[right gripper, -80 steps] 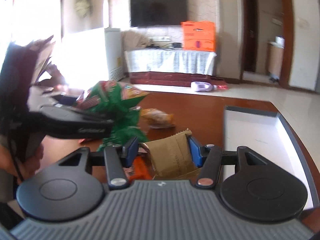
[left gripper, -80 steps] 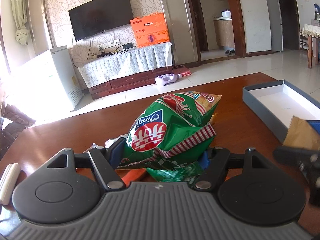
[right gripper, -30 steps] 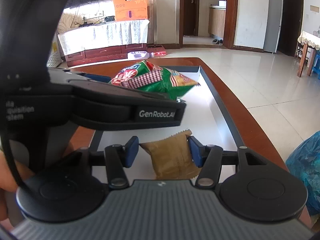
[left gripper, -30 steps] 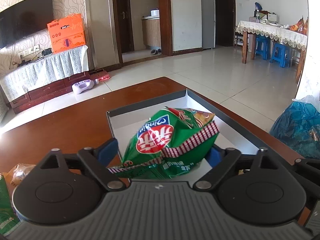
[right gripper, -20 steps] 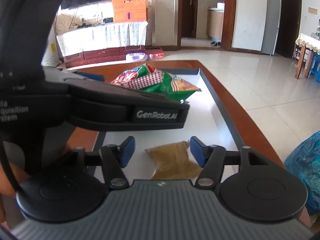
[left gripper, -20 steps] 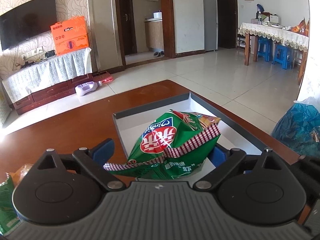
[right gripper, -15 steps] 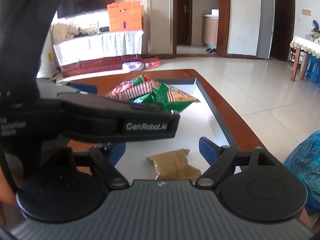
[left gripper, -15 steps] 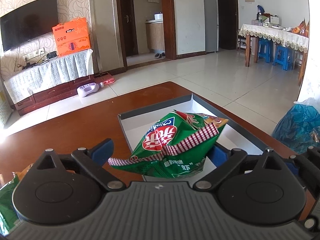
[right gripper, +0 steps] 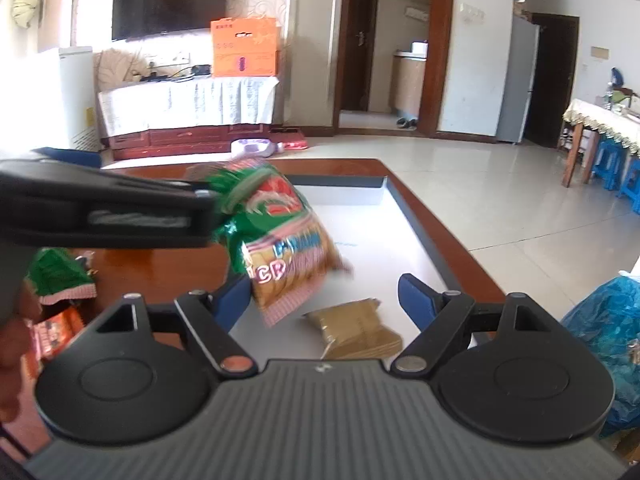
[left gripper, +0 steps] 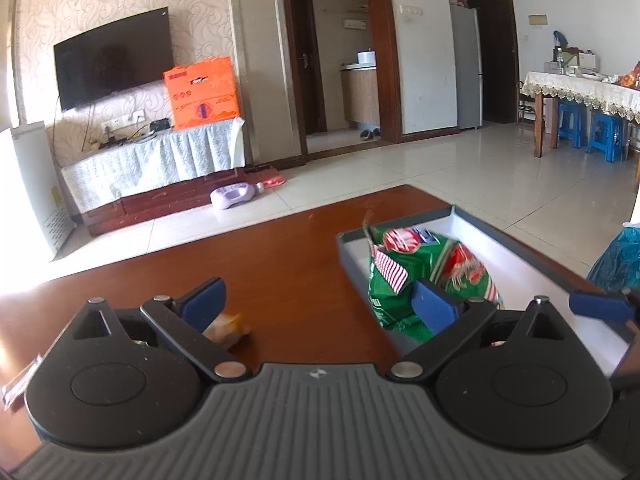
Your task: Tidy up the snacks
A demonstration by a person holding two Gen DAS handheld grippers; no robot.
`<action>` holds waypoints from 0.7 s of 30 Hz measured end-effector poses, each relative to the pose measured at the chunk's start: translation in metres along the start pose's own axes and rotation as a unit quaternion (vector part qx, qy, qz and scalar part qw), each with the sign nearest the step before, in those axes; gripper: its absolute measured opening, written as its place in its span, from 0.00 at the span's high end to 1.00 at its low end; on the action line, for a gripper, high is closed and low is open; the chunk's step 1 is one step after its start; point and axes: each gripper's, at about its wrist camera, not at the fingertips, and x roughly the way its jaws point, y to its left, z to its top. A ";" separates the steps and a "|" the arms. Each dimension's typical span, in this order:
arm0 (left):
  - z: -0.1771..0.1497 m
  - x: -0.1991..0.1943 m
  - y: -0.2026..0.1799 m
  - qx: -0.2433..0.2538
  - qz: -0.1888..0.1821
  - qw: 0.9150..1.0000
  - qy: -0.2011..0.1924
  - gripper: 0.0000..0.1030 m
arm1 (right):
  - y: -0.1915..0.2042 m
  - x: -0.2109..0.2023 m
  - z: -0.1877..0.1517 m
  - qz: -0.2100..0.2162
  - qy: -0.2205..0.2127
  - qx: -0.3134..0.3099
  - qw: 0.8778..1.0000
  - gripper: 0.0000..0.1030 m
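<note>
The left gripper (left gripper: pixel 318 300) is spread wide with nothing between its pads; the green chip bag (left gripper: pixel 424 272) is in the grey tray (left gripper: pixel 516 240), blurred. The right gripper (right gripper: pixel 326 298), whose jaws have just been opening, stands apart around the brown packet (right gripper: pixel 354 330) lying on that tray's floor.

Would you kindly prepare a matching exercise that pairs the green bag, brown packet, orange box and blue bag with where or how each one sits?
Things:
1. green bag
2. brown packet
3. orange box
4. blue bag

Places or states:
a. on the TV stand
b. lying flat on the tray floor
c. blurred, tilted on end
d. beyond the table's right edge

Pairs: 1-c, 2-b, 3-a, 4-d
</note>
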 end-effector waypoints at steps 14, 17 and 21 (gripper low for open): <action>-0.030 -0.017 0.028 -0.032 -0.032 0.999 0.016 0.02 | -0.010 0.006 -0.005 -0.038 0.021 0.042 0.998 0.17; -0.020 0.004 0.017 -0.035 -0.056 0.998 0.017 0.02 | -0.018 0.009 -0.007 -0.056 0.031 0.055 0.996 0.17; -0.016 0.026 0.008 -0.058 -0.082 0.994 0.045 0.02 | -0.026 0.008 -0.008 -0.049 0.030 0.083 0.995 0.17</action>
